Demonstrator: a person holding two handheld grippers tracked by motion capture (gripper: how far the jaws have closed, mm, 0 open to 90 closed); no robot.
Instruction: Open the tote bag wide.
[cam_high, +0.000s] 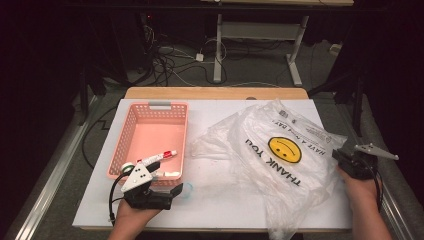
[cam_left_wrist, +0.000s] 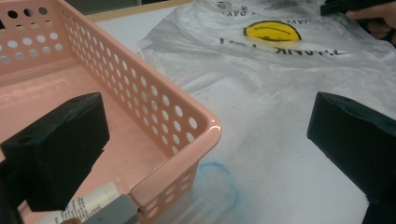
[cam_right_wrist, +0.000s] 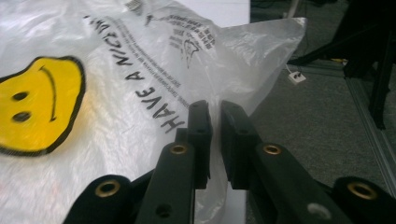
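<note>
While the left hand-held gripper (cam_left_wrist: 205, 140) gapes, the right hand-held gripper (cam_right_wrist: 215, 140) pinches the plastic bag (cam_right_wrist: 116, 93).

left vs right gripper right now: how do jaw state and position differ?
1. The left gripper has its jaws wide apart with nothing between them; the right gripper has its jaws nearly together, pinching the plastic bag at its edge.
2. The left gripper sits by the near corner of the pink basket; the right gripper is at the table's right edge.
Shared: each is hand-held with black jaws.
</note>
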